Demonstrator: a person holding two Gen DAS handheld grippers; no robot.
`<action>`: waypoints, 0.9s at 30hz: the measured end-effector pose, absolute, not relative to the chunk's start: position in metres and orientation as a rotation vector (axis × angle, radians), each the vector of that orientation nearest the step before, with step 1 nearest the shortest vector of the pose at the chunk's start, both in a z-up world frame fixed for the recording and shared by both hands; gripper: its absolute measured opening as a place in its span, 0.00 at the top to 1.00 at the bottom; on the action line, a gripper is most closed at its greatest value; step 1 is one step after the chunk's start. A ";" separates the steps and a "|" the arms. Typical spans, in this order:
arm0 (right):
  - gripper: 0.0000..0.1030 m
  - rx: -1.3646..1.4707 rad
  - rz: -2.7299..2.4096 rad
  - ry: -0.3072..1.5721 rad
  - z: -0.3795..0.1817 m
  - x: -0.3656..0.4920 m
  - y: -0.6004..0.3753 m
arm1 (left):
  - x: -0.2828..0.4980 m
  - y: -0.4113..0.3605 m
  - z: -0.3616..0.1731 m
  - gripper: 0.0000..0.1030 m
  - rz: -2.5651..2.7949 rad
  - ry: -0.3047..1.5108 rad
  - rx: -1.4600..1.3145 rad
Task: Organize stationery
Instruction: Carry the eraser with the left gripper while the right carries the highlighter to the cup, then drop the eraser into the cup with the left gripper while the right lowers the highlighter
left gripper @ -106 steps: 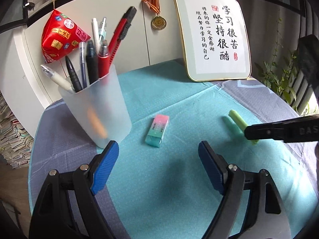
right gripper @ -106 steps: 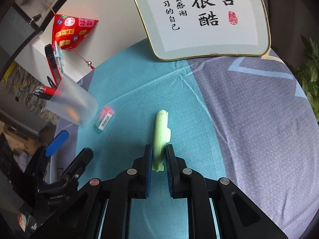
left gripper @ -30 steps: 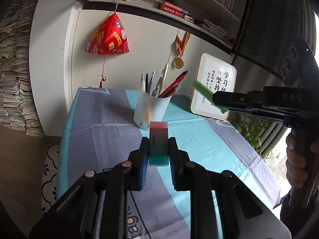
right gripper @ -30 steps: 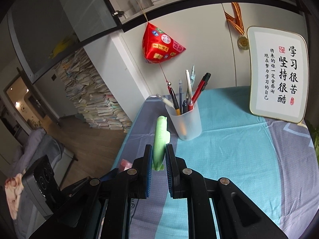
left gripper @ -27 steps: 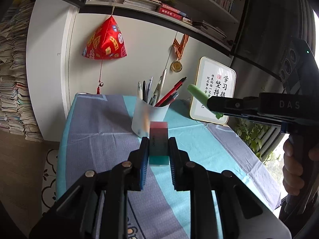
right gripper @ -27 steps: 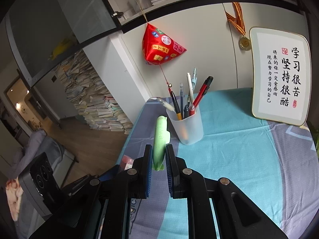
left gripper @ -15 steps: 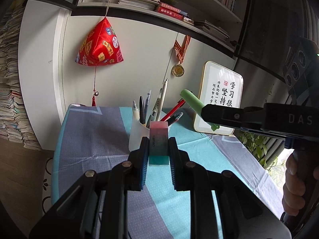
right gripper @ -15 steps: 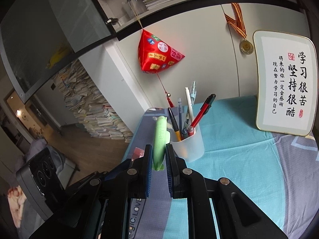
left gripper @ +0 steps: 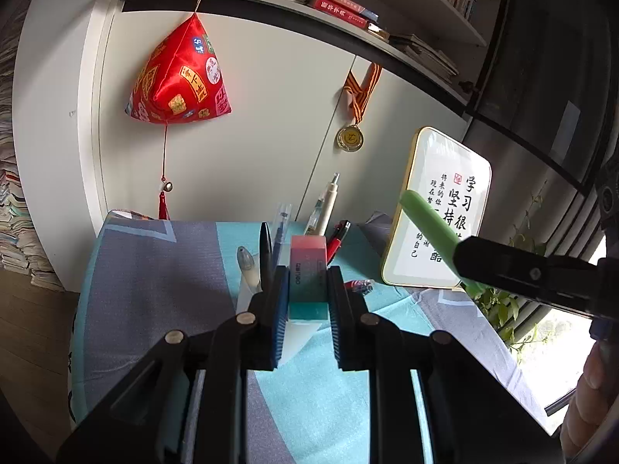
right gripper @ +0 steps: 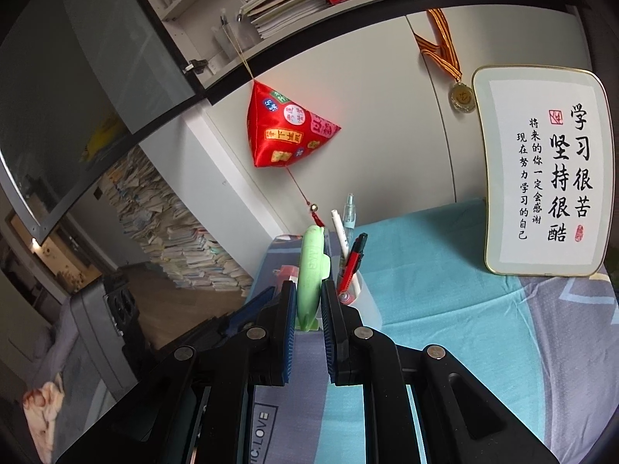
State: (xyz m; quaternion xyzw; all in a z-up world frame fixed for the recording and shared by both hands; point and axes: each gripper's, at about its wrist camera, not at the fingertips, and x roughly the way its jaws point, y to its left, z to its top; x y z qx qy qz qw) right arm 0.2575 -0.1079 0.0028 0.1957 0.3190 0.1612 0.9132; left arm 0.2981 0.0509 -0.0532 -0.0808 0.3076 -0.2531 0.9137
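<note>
My left gripper [left gripper: 307, 290] is shut on a pink-and-teal eraser [left gripper: 307, 270] and holds it in the air just in front of the frosted pen cup [left gripper: 298, 332], which holds several pens. My right gripper [right gripper: 308, 301] is shut on a light green highlighter [right gripper: 311, 270], raised close to the same cup [right gripper: 363, 297]. The highlighter [left gripper: 429, 228] and right gripper's black body also show at the right of the left wrist view. Most of the cup is hidden behind the grippers.
A teal and grey cloth [left gripper: 154, 266] covers the table. A framed calligraphy board [right gripper: 541, 170] leans at the back right. A red pyramid ornament [left gripper: 178, 81] and a medal [left gripper: 350, 137] hang on the white cabinet. Plants [left gripper: 499, 301] stand beyond the right edge.
Both grippers have moved closer to the pen cup with their loads. The cup now lies directly behind the eraser and the highlighter.
</note>
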 end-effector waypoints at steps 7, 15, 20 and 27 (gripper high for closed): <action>0.86 0.405 0.331 0.671 -0.006 0.258 -0.113 | 0.308 0.044 -0.074 0.83 -0.515 0.671 -0.169; 0.86 0.402 0.330 0.679 -0.009 0.260 -0.113 | 0.307 0.048 -0.069 0.71 -0.498 0.662 -0.191; 0.86 0.396 0.335 0.689 -0.010 0.263 -0.114 | 0.296 0.065 -0.064 0.46 -0.452 0.621 -0.204; 0.86 0.406 0.368 0.724 -0.012 0.270 -0.108 | 0.288 0.090 -0.068 0.41 -0.345 0.607 -0.208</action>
